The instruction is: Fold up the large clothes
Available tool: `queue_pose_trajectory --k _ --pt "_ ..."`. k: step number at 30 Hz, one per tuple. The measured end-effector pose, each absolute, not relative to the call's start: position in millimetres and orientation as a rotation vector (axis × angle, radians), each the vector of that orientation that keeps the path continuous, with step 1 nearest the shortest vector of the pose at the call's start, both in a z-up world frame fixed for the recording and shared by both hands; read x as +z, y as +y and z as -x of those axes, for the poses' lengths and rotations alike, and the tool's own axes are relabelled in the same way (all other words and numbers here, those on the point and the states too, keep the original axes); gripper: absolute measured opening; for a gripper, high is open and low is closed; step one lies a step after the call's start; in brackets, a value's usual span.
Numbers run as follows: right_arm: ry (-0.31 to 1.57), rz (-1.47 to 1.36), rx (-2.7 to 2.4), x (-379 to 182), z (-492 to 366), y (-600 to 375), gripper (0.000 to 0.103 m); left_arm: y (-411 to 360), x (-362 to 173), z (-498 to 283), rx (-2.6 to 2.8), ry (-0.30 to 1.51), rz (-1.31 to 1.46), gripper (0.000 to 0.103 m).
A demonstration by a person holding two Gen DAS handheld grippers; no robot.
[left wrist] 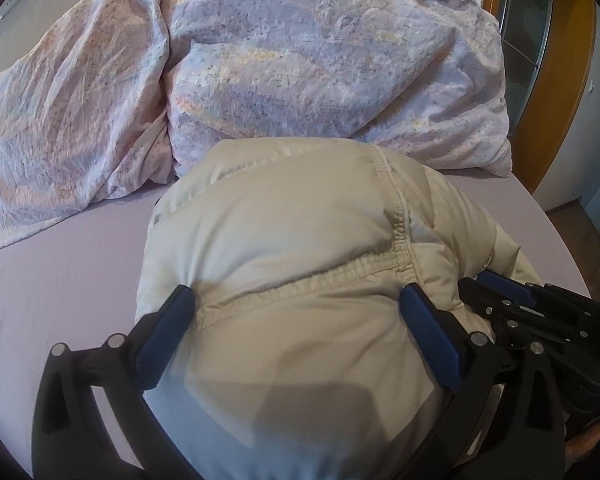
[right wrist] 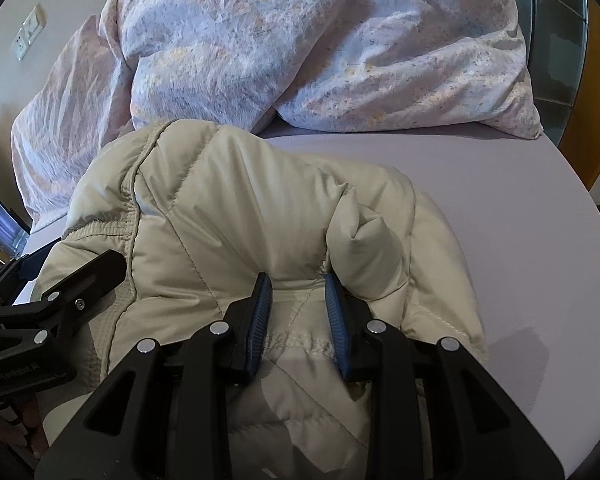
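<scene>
The bed [left wrist: 60, 280], under a plain lilac sheet, fills both views; bare sheet lies open at the left of the left wrist view and at the right of the right wrist view, where its edge curves down to a wooden floor. A rumpled floral duvet [left wrist: 300, 60] banks across the top of both frames, closing off the far side. A padded beige jacket [left wrist: 292, 240] lies bunched in the lower middle of the bed, its long axis running from the bottom of the frame up toward the duvet, an elastic seam crossing it. The left gripper [left wrist: 296, 300] stands wide, its blue pads either side of the jacket's bulk without squeezing it. The right gripper [right wrist: 298, 284] is narrow, pinching a fold of jacket [right wrist: 228, 208]. Only the right wrist view shows a wall socket [right wrist: 30, 32] at upper left.
</scene>
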State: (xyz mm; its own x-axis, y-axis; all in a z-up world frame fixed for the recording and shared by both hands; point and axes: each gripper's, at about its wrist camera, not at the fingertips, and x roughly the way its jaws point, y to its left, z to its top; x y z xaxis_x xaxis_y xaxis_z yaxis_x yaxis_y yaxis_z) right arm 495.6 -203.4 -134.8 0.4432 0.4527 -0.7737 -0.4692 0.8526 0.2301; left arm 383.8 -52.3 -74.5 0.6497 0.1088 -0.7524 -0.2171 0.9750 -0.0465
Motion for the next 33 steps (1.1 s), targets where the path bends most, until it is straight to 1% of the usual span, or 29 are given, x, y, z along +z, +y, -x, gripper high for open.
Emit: queue_pose_trajectory --k 16,19,22,25,28,33 --pt "0.871 0.043 0.561 -141.5 -490.6 -200.0 0.029 -56.6 -90.7 -382.8 0.221 0.768 0.095 0.101" --pt "0.906 0.067 0.552 -134.8 -492.9 -198.0 0.029 -57.4 -85.6 -381.0 0.223 0.777 0.084 0.101" --pt "0.969 0.010 0.546 -117.0 -497.3 -206.9 0.030 -53.4 -71.2 -374.1 0.210 0.796 0.090 0.101" --pt "0.887 -0.056 0.535 -87.9 -497.0 -223.5 0.031 -43.1 -51.0 -363.0 0.221 0.756 0.096 0.101" --pt "0.866 -0.068 0.518 -73.3 -508.9 -222.4 0.031 -33.8 -37.3 -367.0 0.249 0.728 0.082 0.101" --pt "0.885 -0.022 0.491 -81.0 -523.2 -200.1 0.031 -27.4 -37.4 -392.8 0.281 0.745 0.052 0.101"
